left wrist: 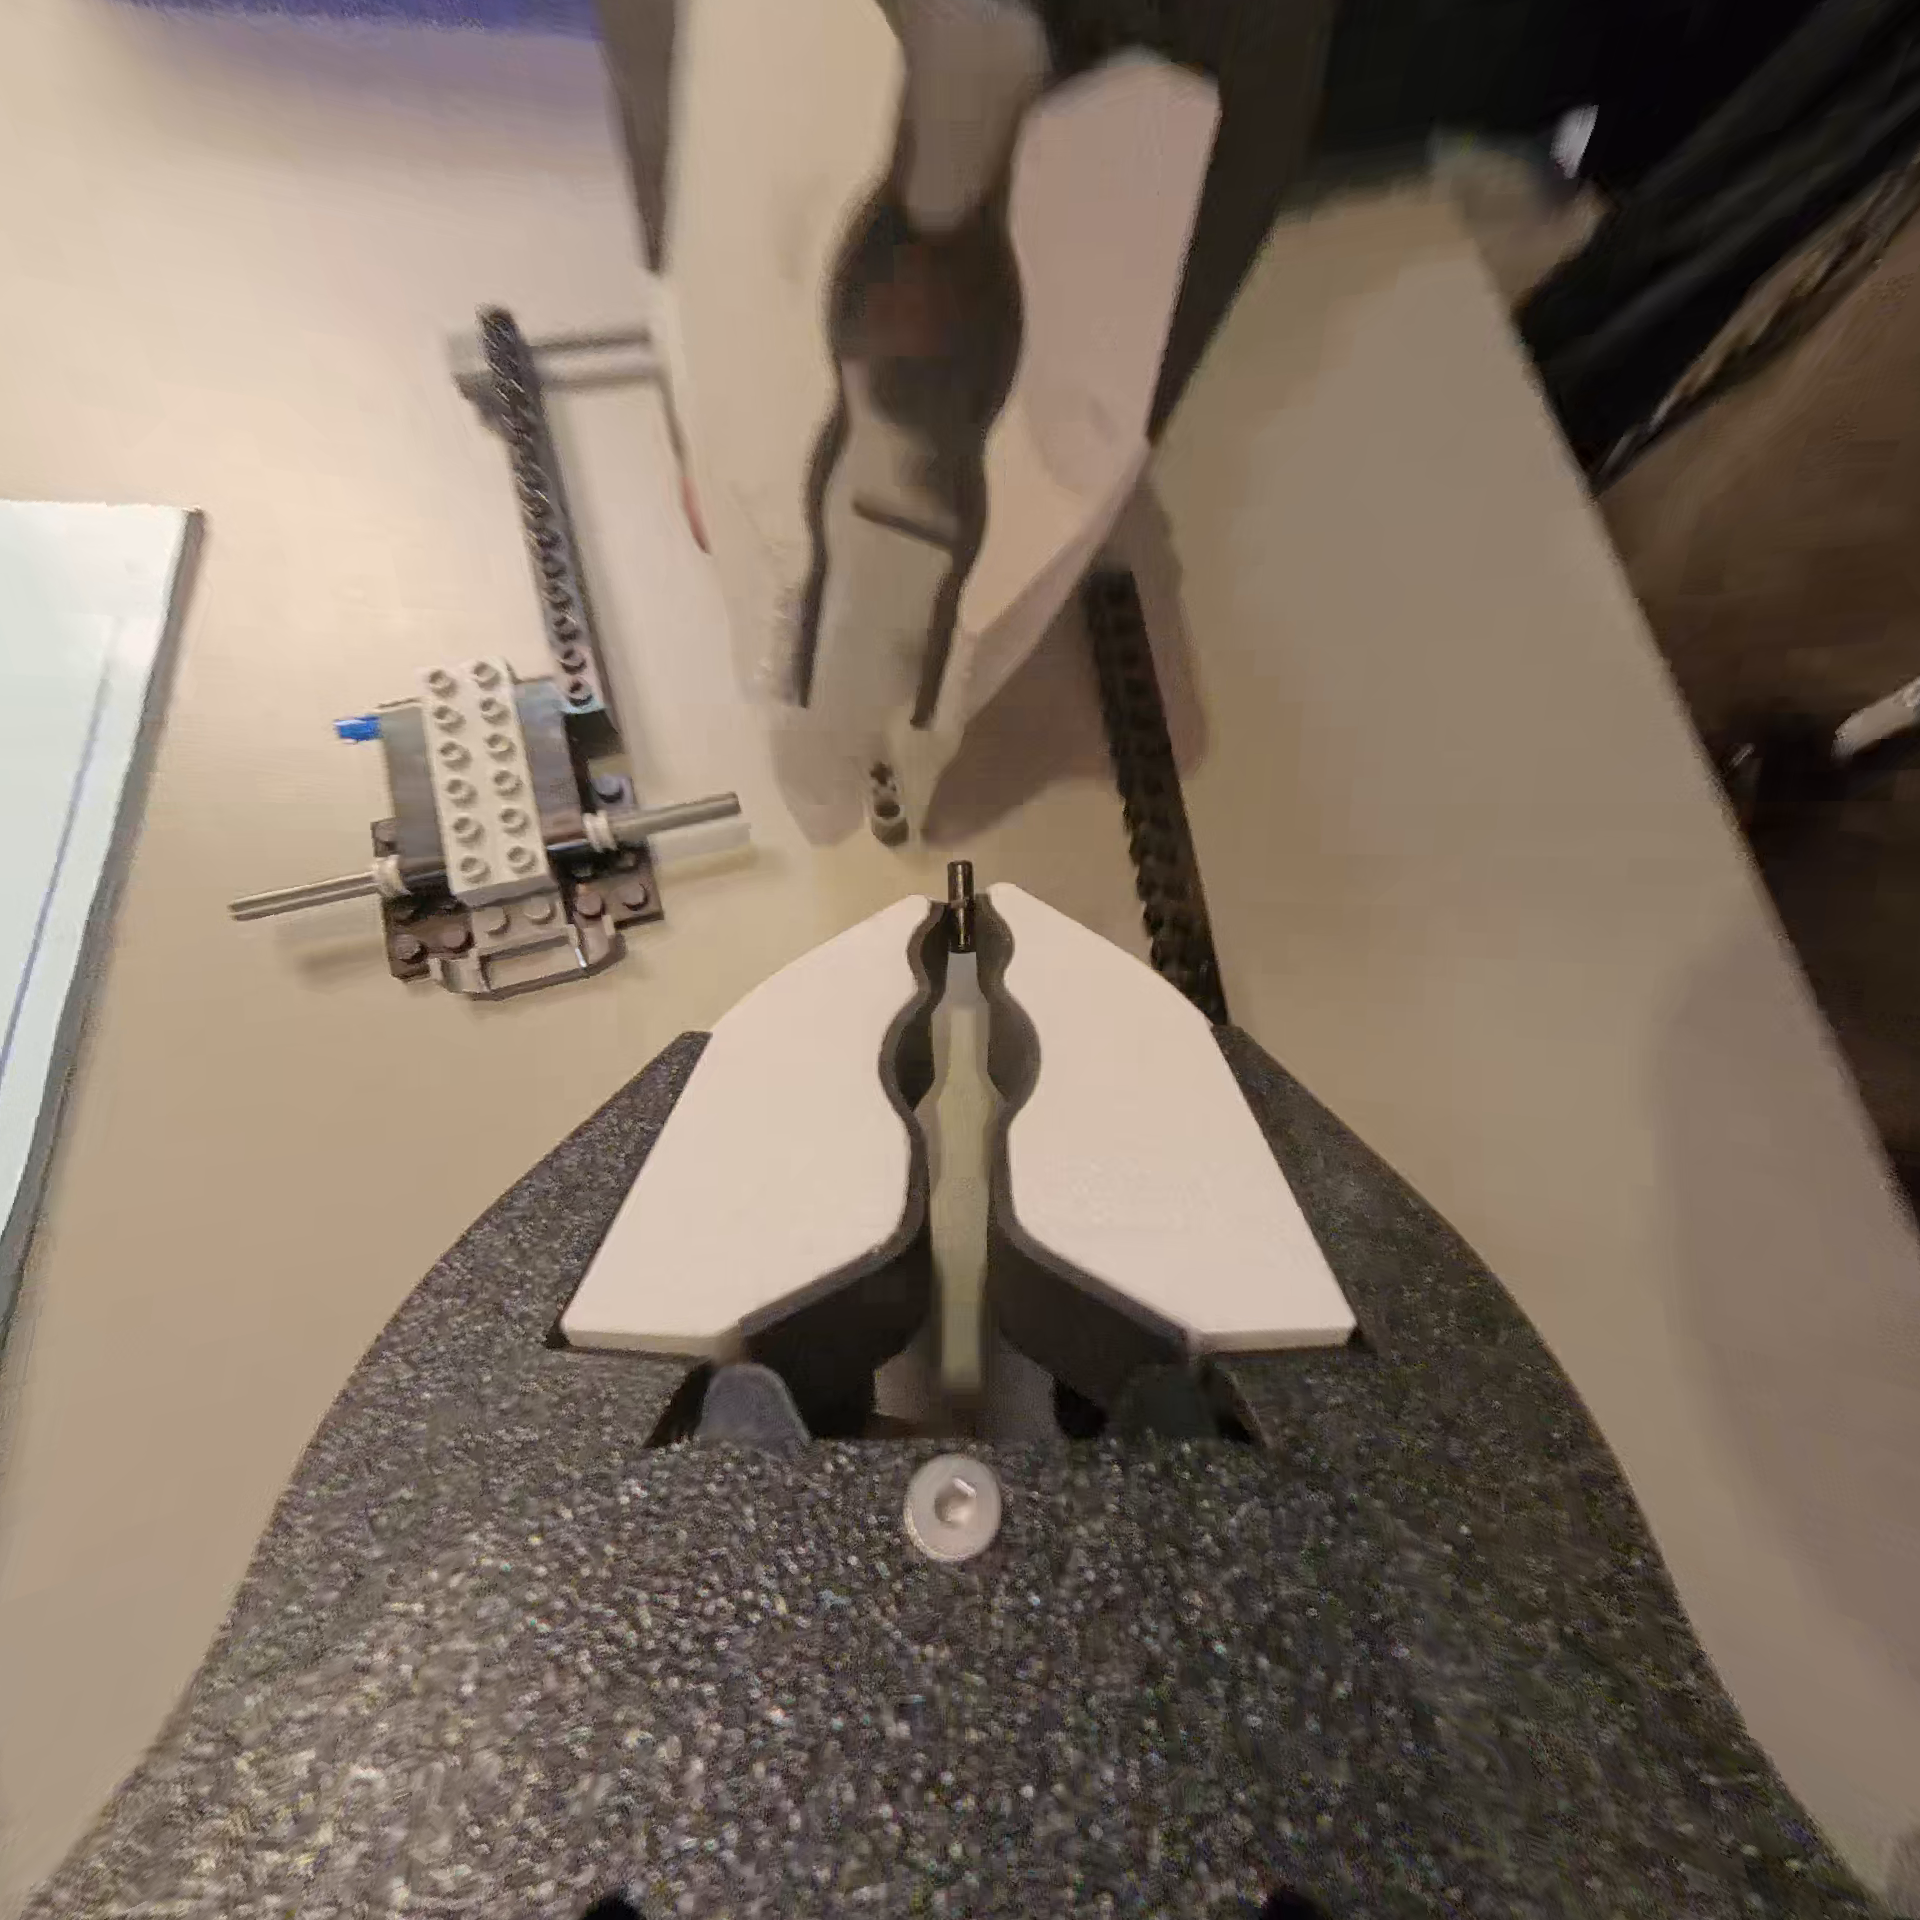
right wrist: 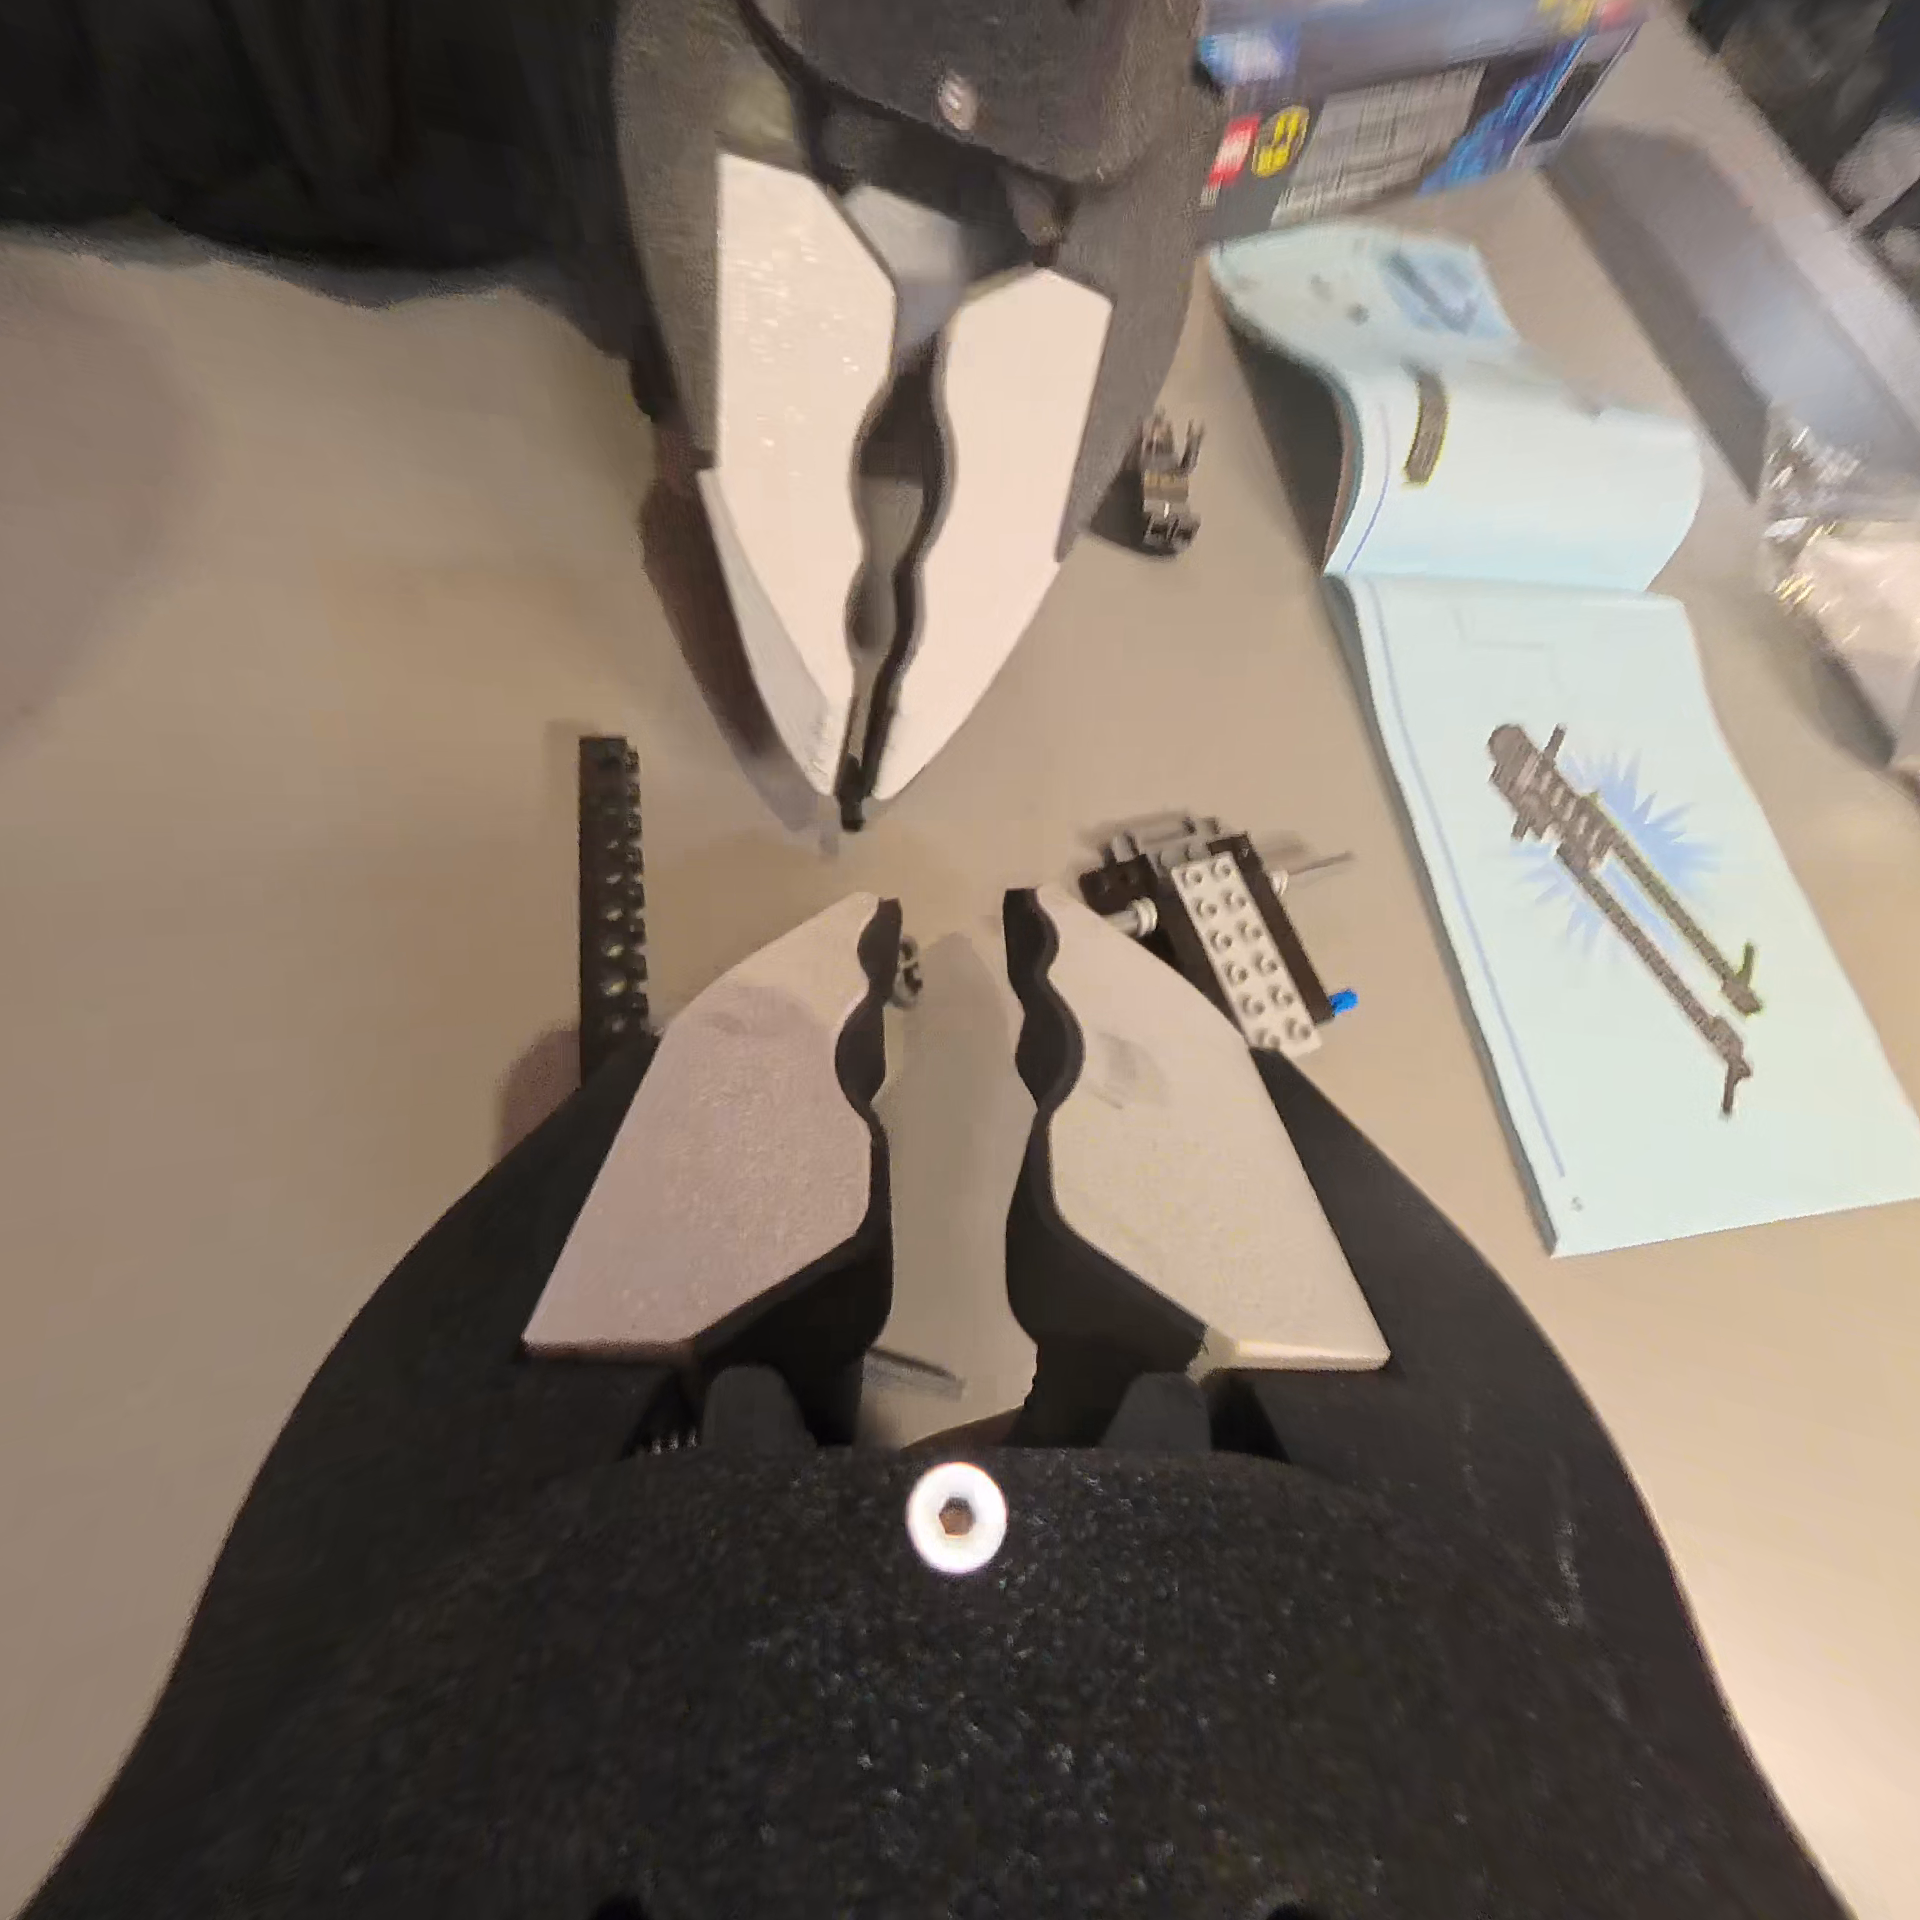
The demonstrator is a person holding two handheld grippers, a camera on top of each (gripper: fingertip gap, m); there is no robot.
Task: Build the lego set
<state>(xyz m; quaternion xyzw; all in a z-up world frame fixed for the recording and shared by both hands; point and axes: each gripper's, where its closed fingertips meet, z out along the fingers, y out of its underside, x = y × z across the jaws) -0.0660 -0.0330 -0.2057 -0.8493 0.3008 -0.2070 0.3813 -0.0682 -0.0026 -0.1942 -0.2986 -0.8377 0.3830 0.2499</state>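
Right now, at your jaws:
Left jaws: your left gripper (left wrist: pixel 957 902) is pinched nearly shut on a small black pin (left wrist: pixel 957 896), whose tip pokes out past the fingertips.
Pin axis: it runs along the fingers, pointing straight at the right gripper opposite.
Right jaws: your right gripper (right wrist: pixel 940 909) stands moderately open; a small grey holed piece (right wrist: pixel 908 971) sits between the fingers, against the left pad, clear of the right pad, so it is not clamped.
Key relation: the pin tip lies just short of the grey holed piece, almost in line with it; the two grippers face each other nose to nose, near but apart.
Black holed beam (right wrist: pixel 613 894): a long strip lying on the worktop just left of the right gripper, its length roughly parallel to the fingers.
Brick assembly (left wrist: pixel 488 821): a grey and black build with a grey axle through it, right of the right gripper, well clear of the pin.
Booklet (right wrist: pixel 1621 935): open, pale blue, beyond the brick assembly.
Box (right wrist: pixel 1423 94): printed, dark, at the far edge past the booklet.
Worktop (left wrist: pixel 260 1195): plain beige, smooth, with a dark room beyond its edge.
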